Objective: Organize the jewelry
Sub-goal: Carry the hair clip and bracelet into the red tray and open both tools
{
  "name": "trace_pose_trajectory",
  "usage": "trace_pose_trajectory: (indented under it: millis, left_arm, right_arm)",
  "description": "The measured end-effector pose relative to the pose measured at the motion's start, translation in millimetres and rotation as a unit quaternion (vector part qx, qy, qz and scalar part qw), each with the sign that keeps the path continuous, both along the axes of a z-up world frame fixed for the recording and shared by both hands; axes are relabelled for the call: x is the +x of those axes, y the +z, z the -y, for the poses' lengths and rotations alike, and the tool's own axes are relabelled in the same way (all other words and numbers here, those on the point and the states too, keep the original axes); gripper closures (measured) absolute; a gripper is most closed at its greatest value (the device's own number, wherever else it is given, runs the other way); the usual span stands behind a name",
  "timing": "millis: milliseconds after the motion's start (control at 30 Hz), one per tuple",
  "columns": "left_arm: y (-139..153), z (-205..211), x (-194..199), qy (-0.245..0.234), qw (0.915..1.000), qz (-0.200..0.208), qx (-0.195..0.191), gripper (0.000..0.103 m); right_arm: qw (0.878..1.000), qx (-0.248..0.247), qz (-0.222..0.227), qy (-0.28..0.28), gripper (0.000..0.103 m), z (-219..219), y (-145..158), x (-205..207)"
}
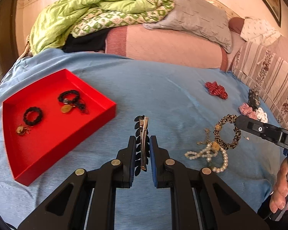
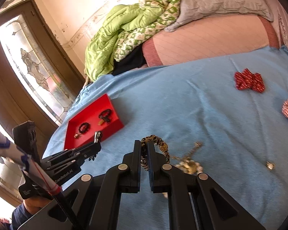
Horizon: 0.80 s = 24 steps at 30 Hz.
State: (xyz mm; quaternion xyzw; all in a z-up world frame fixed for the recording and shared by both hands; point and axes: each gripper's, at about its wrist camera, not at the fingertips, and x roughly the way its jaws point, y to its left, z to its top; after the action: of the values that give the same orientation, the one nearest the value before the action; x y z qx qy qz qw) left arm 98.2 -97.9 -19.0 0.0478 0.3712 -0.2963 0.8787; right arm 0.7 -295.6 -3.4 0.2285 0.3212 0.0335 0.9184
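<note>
Left tool (image 1: 142, 149) pinches the hair clip (image 1: 143, 143), right tool (image 2: 143, 153) pinches the leopard scrunchie (image 2: 153, 143) above the bed; carry both low to the red tray (image 1: 105, 113), release flat.

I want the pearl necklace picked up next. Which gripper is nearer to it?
Right. The right gripper is shut on the leopard scrunchie, which lies against the pearl necklace. The left gripper holds a hair clip farther toward the red tray.
</note>
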Motion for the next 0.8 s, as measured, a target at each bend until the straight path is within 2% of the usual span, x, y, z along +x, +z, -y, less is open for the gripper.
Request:
trace_pose_trajectory:
  millis: [367, 500, 800]
  left_arm:
    - [7, -62, 37, 0.063, 0.9976, -0.007, -0.025, 0.090]
    - [7, -86, 51, 0.094, 0.9953, -0.003, -0.021, 0.090]
    - [-6, -140, 81, 0.159, 0.9852, -0.044, -0.045, 0.090]
  right_arm:
    - [0.999, -0.008, 0.004, 0.044, 0.096, -49, 8, 42]
    - [0.998, -0.001, 0.006, 0.064, 0.096, -67, 13, 60]
    - [0.994, -0.001, 0.013, 0.112, 0.096, -119, 28, 107]
